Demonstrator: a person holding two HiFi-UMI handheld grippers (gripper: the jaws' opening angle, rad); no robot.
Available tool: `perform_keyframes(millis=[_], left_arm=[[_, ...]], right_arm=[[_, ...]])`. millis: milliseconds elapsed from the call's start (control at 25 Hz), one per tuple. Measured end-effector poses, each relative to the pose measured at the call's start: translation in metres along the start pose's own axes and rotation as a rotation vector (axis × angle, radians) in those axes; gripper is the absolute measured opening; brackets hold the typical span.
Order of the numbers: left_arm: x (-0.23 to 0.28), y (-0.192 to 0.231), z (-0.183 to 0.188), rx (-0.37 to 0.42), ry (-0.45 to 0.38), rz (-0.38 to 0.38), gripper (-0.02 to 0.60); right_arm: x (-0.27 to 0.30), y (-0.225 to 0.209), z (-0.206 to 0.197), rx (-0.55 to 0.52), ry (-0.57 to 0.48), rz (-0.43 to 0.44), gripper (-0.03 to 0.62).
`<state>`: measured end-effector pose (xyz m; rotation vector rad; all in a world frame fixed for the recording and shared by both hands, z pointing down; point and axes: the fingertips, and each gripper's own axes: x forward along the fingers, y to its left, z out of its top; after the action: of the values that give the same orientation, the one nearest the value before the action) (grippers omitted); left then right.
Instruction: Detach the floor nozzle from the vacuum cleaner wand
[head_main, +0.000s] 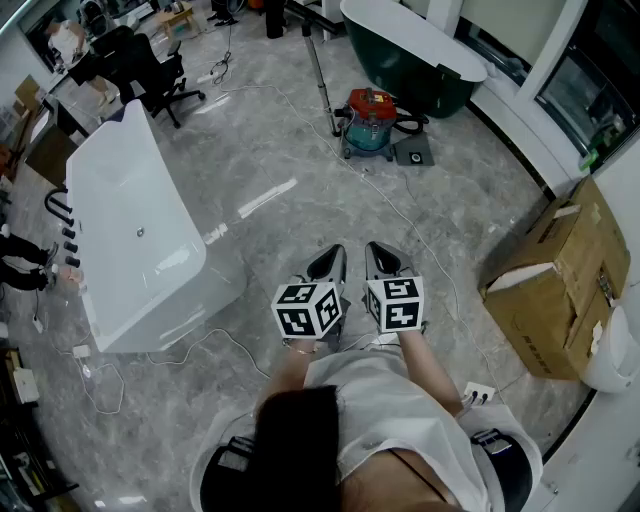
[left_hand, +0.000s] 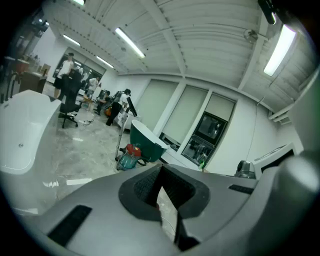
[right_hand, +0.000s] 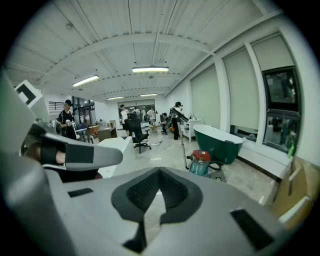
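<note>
The vacuum cleaner (head_main: 370, 120) has a red top and a teal body and stands on the floor well ahead of me. Its long wand (head_main: 320, 75) slants up and away from it. A flat grey piece that looks like the floor nozzle (head_main: 413, 153) lies just right of it. My left gripper (head_main: 328, 262) and right gripper (head_main: 383, 260) are side by side in front of me, far short of the vacuum, both shut and empty. The vacuum (right_hand: 201, 162) shows beyond my right gripper (right_hand: 159, 187) in the right gripper view, and the vacuum (left_hand: 129, 156) beyond my left gripper (left_hand: 161, 187) in the left gripper view.
A white bathtub (head_main: 130, 230) stands to my left and a dark green bathtub (head_main: 410, 55) behind the vacuum. A cardboard box (head_main: 560, 280) sits at the right. Cables (head_main: 400, 205) trail over the marble floor. An office chair (head_main: 150, 70) and people are at the far left.
</note>
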<state>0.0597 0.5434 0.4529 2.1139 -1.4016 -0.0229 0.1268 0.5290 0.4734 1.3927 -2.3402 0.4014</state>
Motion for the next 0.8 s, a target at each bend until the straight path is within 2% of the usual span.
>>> perform_keyframes(millis=[280, 800], left_arm=[[-0.008, 0.011, -0.001, 0.021, 0.005, 0.015, 0.003], [-0.019, 0.047, 0.012, 0.116, 0.016, 0.041, 0.003]], right_arm=[[0.002, 0.013, -0.003, 0.016, 0.005, -0.001, 0.015], [0.023, 0.049, 0.004, 0.012, -0.001, -0.009, 0.015]])
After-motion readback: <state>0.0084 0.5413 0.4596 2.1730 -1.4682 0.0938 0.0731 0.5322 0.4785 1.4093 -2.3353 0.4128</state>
